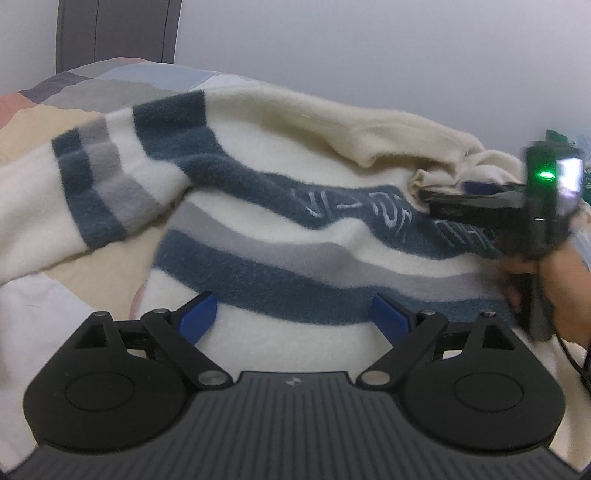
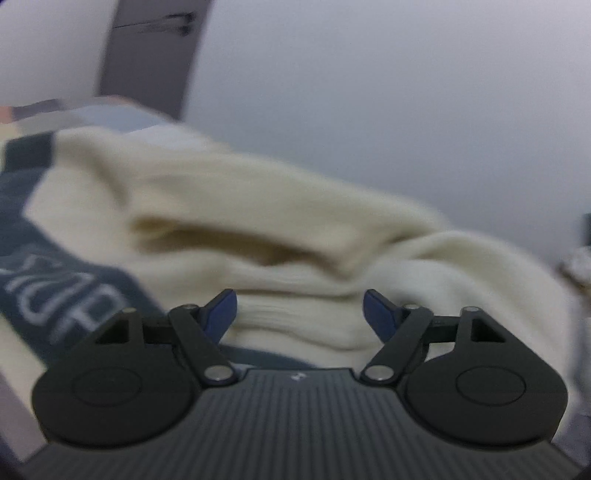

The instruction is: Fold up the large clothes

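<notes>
A large cream sweater point(image 1: 280, 173) with dark teal and grey stripes and white lettering lies spread on the bed, one sleeve point(image 1: 92, 177) out to the left. My left gripper point(image 1: 295, 315) is open just above the sweater's lower cream band, with nothing between its blue fingertips. The right gripper point(image 1: 443, 197), held by a hand point(image 1: 557, 291), reaches in from the right to a bunched cream fold point(image 1: 424, 177). In the blurred right wrist view that gripper point(image 2: 301, 308) stands open, with the cream fabric point(image 2: 295, 240) lying just ahead of its fingers and not pinched.
The bed has a patchwork cover point(image 1: 44, 107) showing at the left and below the sleeve. A dark headboard or panel point(image 1: 118, 33) stands at the back left against a pale wall point(image 1: 369, 48). Cables trail from the right gripper at the far right.
</notes>
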Motion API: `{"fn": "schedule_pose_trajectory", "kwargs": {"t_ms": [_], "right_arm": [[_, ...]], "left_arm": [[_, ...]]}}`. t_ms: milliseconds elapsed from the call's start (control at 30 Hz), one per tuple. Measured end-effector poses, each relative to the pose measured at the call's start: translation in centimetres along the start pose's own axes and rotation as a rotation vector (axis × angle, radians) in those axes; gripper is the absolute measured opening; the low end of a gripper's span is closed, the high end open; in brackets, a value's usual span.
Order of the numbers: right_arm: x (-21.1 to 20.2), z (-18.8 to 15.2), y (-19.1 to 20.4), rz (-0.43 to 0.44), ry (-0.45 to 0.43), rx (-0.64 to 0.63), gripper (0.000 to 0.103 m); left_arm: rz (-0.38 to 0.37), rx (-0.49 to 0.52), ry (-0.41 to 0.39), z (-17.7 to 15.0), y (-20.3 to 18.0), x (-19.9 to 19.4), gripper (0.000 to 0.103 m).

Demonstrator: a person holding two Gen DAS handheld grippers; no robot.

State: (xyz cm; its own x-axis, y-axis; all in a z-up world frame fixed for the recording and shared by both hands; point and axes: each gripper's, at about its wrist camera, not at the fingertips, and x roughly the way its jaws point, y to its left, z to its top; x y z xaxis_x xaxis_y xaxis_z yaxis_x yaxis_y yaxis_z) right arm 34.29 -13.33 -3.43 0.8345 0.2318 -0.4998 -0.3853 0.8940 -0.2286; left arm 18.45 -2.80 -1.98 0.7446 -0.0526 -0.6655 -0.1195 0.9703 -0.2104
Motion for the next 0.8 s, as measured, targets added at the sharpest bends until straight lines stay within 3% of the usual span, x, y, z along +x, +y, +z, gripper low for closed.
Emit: {"fn": "schedule_pose_trajectory", "kwargs": {"t_ms": [133, 167, 200, 267, 533, 633, 800], "right_arm": [[2.8, 0.1, 2.1, -0.009, 0.064, -0.118, 0.075], [3.0, 0.5, 1.9, -0.021, 0.071, -0.094, 0.068], [3.0, 0.8, 1.5, -0.036, 0.083, -0.062, 0.056], [2.6, 1.6, 1.0, -0.105, 0.099, -0.043, 0.013], [-6.5, 4.0, -8.1, -0.416, -0.035, 0.098, 0.013], [-11.1, 3.4, -13.5, -0.545, -0.077, 0.198, 0.012], [-16.4, 1.9, -20.0, -0.685, -0.087, 0.316, 0.012]], "left_arm": [[-0.001, 0.02, -0.003, 0.0, -0.1, 0.1, 0.094], [-0.002, 0.027, -0.004, 0.0, -0.1, 0.2, 0.094], [-0.005, 0.029, -0.003, 0.0, 0.0, 0.2, 0.094], [-0.015, 0.021, -0.005, 0.0, 0.2, 0.0, 0.094], [-0.04, 0.005, -0.012, 0.0, 0.8, -0.4, 0.094], [-0.041, 0.01, -0.018, 0.1, 0.8, -0.5, 0.094], [-0.025, 0.011, -0.035, 0.2, 0.9, -1.0, 0.094]]}}
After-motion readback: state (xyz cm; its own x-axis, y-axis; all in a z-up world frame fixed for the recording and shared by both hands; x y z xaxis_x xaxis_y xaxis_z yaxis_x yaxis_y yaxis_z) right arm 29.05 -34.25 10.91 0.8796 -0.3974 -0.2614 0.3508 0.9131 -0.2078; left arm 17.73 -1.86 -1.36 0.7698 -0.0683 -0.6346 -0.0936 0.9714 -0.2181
